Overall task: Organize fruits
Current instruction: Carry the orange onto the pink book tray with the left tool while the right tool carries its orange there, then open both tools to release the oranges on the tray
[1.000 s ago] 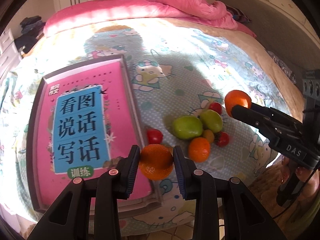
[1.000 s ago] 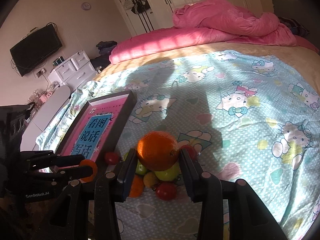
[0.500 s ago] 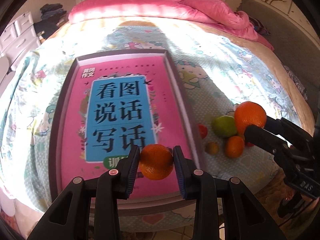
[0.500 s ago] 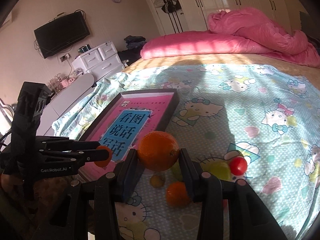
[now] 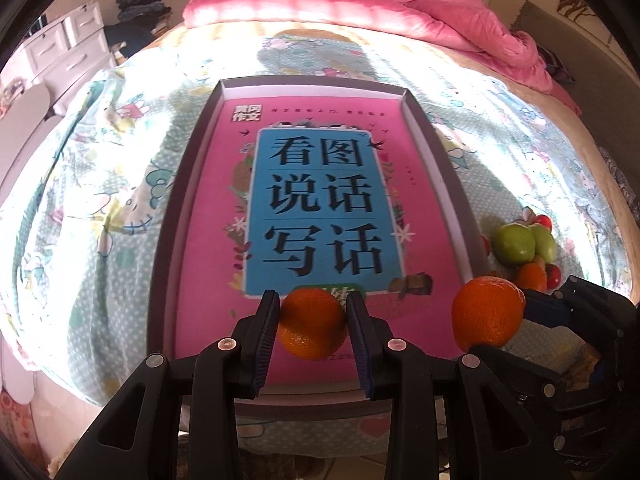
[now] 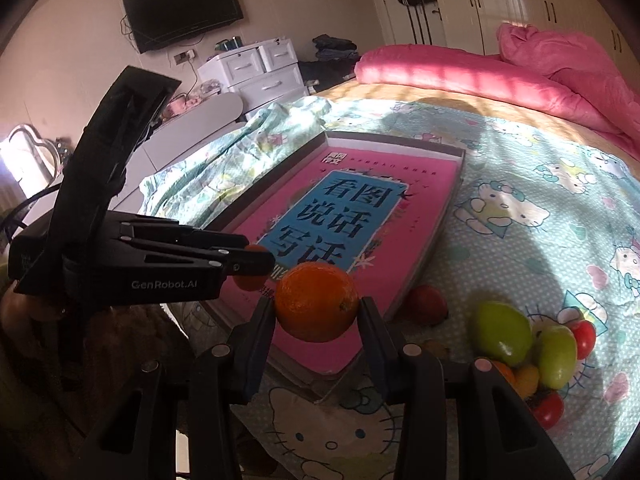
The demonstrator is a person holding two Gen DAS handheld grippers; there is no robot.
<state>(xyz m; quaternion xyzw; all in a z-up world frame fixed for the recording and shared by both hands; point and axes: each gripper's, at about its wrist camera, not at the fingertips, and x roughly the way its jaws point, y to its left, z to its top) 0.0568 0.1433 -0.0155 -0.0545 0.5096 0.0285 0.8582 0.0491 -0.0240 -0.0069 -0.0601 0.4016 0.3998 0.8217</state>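
My left gripper (image 5: 313, 322) is shut on a small orange (image 5: 312, 330) and hangs over the near end of a grey-rimmed tray (image 5: 188, 184) whose floor is a pink book cover with a blue panel. My right gripper (image 6: 318, 312) is shut on a larger orange (image 6: 317, 307) just off the tray's near right corner. In the left wrist view that orange (image 5: 487, 314) and the right gripper (image 5: 496, 330) sit at the lower right. A pile of fruit lies on the sheet right of the tray: green apples (image 5: 514, 243) (image 6: 502, 332), small red tomatoes (image 6: 584, 338) and a small orange (image 5: 530, 276).
The tray lies on a bed with a cartoon-cat sheet (image 6: 560, 240). A pink duvet (image 5: 420, 4) is bunched at the far end. White drawers (image 6: 256, 68) and a wall television (image 6: 182, 10) stand left of the bed, whose near edge runs just below both grippers.
Both grippers carried their oranges leftward, away from the fruit pile, to the tray. The left one now hangs over the tray's near end and the right one has come up beside it.
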